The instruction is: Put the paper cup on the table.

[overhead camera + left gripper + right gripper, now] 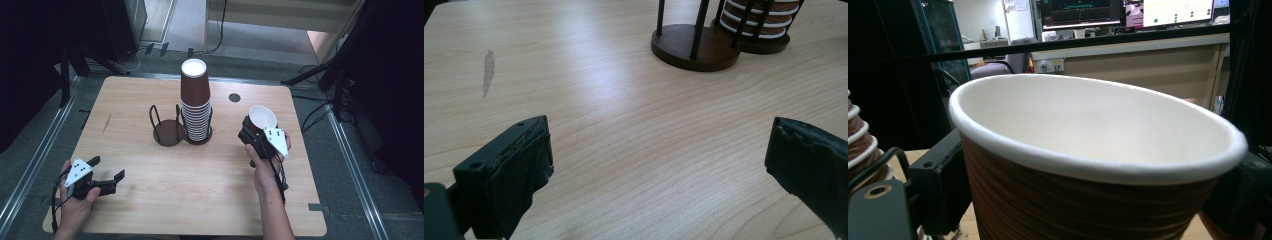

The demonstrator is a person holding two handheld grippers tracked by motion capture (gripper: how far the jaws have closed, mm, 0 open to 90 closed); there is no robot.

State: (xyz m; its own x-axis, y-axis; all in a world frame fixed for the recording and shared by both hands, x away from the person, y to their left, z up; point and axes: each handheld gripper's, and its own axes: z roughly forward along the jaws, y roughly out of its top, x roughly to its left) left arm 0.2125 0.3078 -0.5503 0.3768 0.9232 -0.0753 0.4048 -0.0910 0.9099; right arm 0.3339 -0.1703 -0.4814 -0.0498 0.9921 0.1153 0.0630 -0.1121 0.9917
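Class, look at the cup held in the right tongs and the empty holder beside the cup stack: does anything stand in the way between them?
Nothing visible does. The cup sits in the right tongs, right of the stack. The empty holder lies beyond the stack from that side, so the stack is the one thing to pass over or around.

We hold our left gripper (106, 175) low at the near left, its jaws spread wide apart with nothing between them; our left hand (75, 202) wraps its body; our right gripper (256, 131) sits further forward at the right, jaws clamped, raised in our right hand (267, 172), forearm angled in from below.
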